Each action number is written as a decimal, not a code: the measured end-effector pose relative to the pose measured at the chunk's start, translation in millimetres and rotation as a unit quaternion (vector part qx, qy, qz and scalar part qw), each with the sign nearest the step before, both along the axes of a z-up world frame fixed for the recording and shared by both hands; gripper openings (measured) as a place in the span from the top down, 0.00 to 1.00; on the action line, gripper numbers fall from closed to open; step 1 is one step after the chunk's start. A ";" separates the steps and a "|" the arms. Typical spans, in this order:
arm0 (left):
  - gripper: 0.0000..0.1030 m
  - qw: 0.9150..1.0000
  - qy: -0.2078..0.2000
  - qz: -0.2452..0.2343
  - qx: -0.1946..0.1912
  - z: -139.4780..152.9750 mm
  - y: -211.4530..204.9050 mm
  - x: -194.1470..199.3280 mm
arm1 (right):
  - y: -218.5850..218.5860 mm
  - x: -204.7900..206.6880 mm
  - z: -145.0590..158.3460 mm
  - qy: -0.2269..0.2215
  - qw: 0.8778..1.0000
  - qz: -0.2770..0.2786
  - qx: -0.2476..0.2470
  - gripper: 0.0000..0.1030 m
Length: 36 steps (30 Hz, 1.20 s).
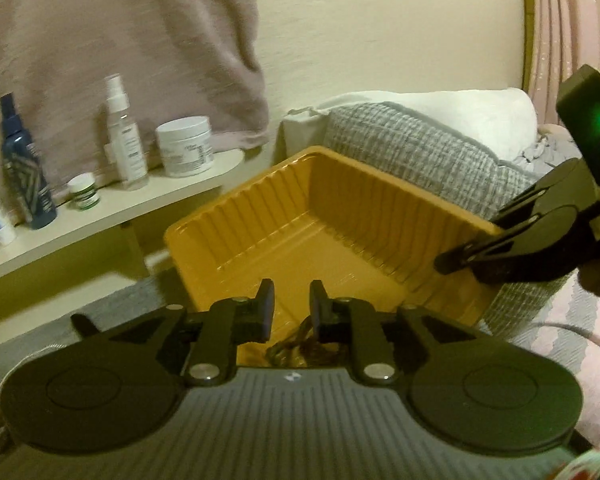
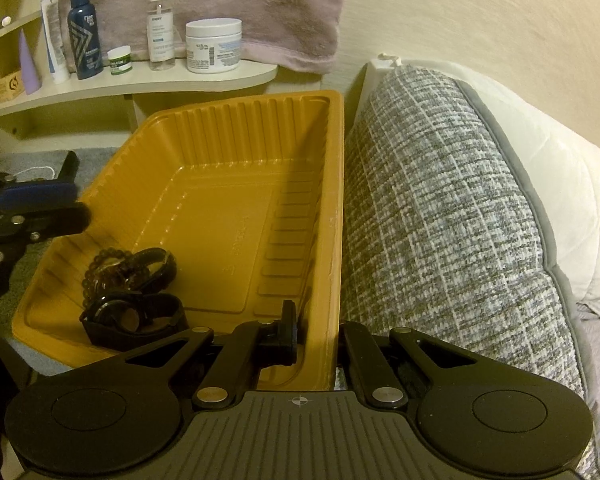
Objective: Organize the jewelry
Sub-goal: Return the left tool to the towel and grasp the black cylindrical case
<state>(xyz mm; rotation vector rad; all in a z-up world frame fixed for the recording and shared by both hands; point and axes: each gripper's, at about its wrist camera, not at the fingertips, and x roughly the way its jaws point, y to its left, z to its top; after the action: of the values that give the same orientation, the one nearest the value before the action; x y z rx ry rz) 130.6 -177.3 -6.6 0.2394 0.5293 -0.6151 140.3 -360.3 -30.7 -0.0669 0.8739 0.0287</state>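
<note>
While right tongs [image 2: 318, 332] pinch tray wall [image 2: 324, 240], its far finger hidden, bracelets [image 2: 128, 276] dim

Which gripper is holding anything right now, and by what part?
The right gripper is clamped on the yellow tray by its right side wall, near the corner. The left gripper is open and holds nothing.

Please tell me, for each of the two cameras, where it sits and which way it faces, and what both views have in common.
Left wrist: on the left gripper, facing the yellow tray and shelf; jaws apart, empty; the right gripper shows.
Right wrist: on the right gripper, clamped on the tray's wall, facing the watches and pillow.
Shared: tray, shelf bottles, towel.
</note>
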 end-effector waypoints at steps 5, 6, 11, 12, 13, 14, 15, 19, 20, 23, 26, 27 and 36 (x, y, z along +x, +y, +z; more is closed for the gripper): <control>0.83 0.999 0.007 0.036 0.002 -3.3 23.9 -1.7 | 0.0 -0.1 -0.5 0.000 1.000 0.000 -0.001 0.96; 0.83 0.999 0.009 0.043 0.003 -4.3 28.9 -1.8 | 0.2 0.0 -0.7 0.000 1.000 0.000 -0.001 0.96; 0.83 0.996 0.013 0.086 0.013 -13.2 53.7 2.1 | 0.2 0.1 -0.7 0.000 1.000 0.000 -0.001 0.96; 0.83 0.995 0.013 0.095 0.018 -15.5 57.8 3.5 | 0.3 0.2 -0.8 0.000 1.000 0.001 -0.002 0.96; 0.82 0.994 0.011 0.105 0.023 -17.9 61.1 5.9 | 0.4 0.1 -0.8 0.000 1.000 0.000 -0.002 0.96; 0.82 0.993 0.009 0.114 0.028 -20.5 64.1 9.0 | 0.7 0.2 -0.7 0.000 1.000 0.000 -0.003 0.96; 0.81 0.992 0.007 0.122 0.034 -22.6 66.9 12.0 | 0.9 0.2 -0.7 0.000 1.000 0.001 -0.003 0.96; 0.74 0.986 0.004 0.159 0.048 -30.3 75.5 29.1 | 1.5 1.1 0.1 0.000 1.000 0.001 -0.005 0.96; 0.72 0.984 0.002 0.169 0.048 -31.8 76.9 32.8 | 1.5 1.0 0.1 0.000 1.000 0.001 -0.005 0.96; 0.64 0.979 0.002 0.197 0.046 -36.0 79.6 46.3 | 1.5 1.1 0.2 0.000 1.000 0.001 -0.005 0.96; 0.63 0.975 0.009 0.220 0.040 -39.6 80.3 59.4 | 1.2 1.3 -0.1 0.000 1.000 0.001 -0.004 0.96; 0.62 0.974 0.012 0.224 0.036 -40.8 80.2 63.6 | 1.1 1.5 -0.3 0.001 1.000 0.000 -0.004 0.96; 0.62 0.965 0.022 0.259 0.041 -59.2 72.5 96.3 | -0.6 2.7 0.5 0.005 1.000 0.002 -0.004 0.96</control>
<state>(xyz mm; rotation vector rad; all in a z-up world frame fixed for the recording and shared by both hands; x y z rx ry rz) 226.9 -104.8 -65.8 0.1561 0.6314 -0.0886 143.0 -360.9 -30.2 -0.0755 0.8832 0.0295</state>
